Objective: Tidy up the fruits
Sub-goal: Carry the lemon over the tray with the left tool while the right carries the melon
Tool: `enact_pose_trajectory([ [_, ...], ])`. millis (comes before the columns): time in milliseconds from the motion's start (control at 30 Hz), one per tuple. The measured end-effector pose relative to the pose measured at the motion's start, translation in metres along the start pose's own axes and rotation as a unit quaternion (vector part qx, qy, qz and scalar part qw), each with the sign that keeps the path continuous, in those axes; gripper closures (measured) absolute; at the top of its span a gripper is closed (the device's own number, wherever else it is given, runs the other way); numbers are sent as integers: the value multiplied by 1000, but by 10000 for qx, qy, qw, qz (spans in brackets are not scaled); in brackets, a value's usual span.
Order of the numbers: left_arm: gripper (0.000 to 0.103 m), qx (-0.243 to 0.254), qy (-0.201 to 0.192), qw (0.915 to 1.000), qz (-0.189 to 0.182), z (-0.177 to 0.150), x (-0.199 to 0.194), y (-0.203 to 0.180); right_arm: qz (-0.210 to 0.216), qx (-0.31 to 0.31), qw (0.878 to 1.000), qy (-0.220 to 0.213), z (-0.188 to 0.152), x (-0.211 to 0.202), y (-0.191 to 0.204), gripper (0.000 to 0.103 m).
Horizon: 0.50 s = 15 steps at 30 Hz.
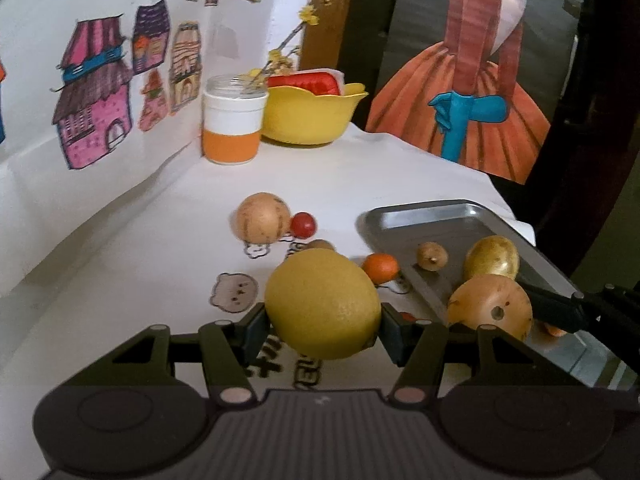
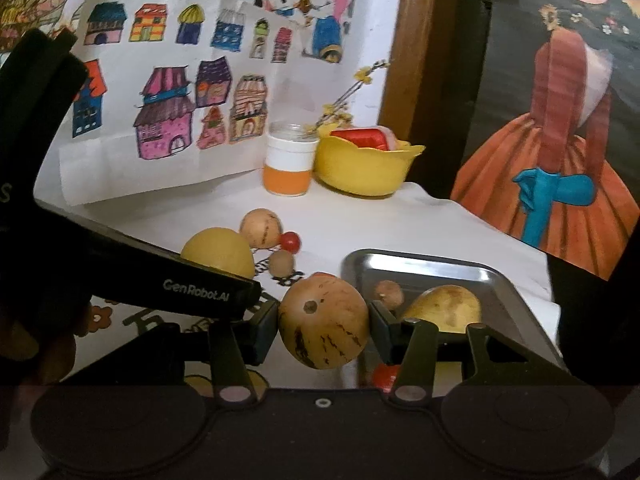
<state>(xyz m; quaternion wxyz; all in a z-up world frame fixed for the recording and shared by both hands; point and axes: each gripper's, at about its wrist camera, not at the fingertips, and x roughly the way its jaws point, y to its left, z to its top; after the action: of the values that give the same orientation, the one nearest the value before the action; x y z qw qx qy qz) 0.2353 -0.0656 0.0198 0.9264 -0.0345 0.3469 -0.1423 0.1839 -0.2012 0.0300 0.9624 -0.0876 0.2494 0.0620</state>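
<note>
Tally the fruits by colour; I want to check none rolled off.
Yellow, lemon and pear-shaped fruit: 2
Tan fruits: 2
Small brown fruits: 2
Red cherry tomato: 1
Small orange: 1
Total: 8 clearly seen; half-hidden bits left out.

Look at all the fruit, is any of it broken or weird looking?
The tan round fruit in the right gripper has a small round hole and dark streaks on its skin, so it looks blemished. The lemon in the left gripper looks fine. Nothing is spilled.
</note>
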Motion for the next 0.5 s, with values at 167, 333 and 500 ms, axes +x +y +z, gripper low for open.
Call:
enact_pose_trajectory([
  [167, 40, 55, -9, 9999, -100, 0, 1, -14, -185, 128, 9997, -8, -5, -7, -16, 52],
  [333, 40, 105, -8, 9997, -220, -1, 4, -30, -382, 263, 9989, 3, -11, -13, -33, 52],
  [500, 40, 166, 12, 9992, -372, -3, 4, -47, -577, 405, 9975, 21, -18, -21, -51, 52],
])
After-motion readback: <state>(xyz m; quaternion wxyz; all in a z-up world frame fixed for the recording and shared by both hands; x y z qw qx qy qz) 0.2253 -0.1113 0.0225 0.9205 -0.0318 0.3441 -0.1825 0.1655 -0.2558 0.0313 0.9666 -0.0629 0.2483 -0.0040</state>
